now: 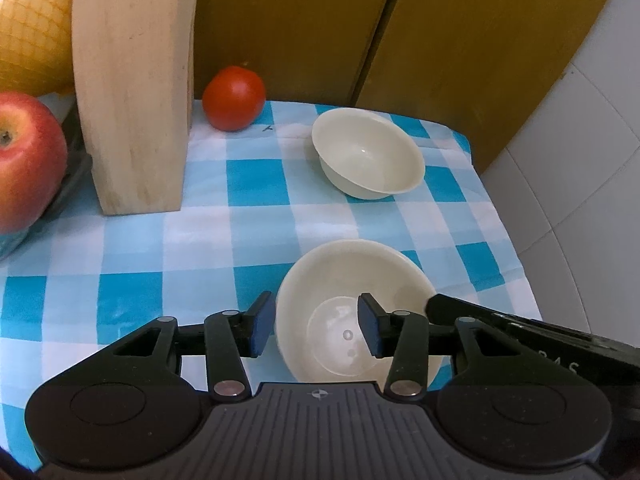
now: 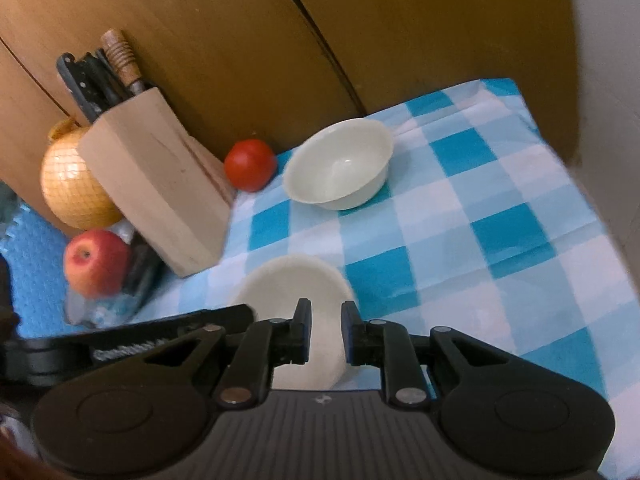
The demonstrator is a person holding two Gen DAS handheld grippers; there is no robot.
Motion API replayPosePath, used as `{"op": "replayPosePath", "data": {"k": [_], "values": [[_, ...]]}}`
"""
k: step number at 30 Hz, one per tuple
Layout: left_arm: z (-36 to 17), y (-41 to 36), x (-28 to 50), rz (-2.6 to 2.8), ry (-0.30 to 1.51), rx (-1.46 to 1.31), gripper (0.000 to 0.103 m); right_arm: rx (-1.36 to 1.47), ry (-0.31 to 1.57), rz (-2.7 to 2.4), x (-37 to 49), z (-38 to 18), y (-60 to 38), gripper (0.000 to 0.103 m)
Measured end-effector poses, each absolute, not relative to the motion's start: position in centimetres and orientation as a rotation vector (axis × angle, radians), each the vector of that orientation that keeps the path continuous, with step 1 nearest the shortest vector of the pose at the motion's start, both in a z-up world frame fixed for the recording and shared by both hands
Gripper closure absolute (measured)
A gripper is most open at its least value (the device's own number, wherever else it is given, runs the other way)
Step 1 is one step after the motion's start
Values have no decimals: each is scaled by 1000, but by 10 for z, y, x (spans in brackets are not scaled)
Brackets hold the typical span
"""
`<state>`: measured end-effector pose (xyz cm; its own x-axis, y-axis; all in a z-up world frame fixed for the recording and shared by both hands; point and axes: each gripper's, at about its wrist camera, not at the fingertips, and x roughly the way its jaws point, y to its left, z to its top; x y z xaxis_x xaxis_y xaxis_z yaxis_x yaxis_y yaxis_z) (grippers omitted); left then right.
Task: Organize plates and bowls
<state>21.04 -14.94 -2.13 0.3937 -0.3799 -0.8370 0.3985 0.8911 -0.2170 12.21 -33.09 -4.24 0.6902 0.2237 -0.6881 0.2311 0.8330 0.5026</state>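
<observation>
Near cream ceramic bowl (image 1: 354, 312) on blue-checked table (image 1: 256, 184): left hand-held gripper (image 1: 316, 330) spread open, straddling its left rim. Right hand-held gripper (image 2: 325, 334) narrowed around right rim, contact unclear. Second cream bowl (image 1: 368, 152) upright ahead, well apart: likely stacking target.

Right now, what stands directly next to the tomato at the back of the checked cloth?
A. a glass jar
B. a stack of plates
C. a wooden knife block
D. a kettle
C: the tomato sits by the back edge of the wooden knife block, with knife handles sticking out of its top; no plates, jar or kettle are visible.
</observation>
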Motion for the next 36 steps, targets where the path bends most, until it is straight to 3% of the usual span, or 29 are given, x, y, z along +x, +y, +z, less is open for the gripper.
{"op": "replayPosePath", "data": {"k": [13, 18, 29, 36], "values": [[-26, -153, 213, -498, 1074, 23, 50, 560, 862, -72, 124, -51, -336, 85], [-28, -162, 205, -492, 1062, 74, 41, 534, 852, -34, 123, -45, -327, 81], [-23, -156, 187, -543, 1093, 105, 40, 540, 940, 16, 108, -49, -328, 81], [-18, -147, 203, -473, 1068, 57, 40, 578, 866, -72, 110, -44, -348, 81]]}}
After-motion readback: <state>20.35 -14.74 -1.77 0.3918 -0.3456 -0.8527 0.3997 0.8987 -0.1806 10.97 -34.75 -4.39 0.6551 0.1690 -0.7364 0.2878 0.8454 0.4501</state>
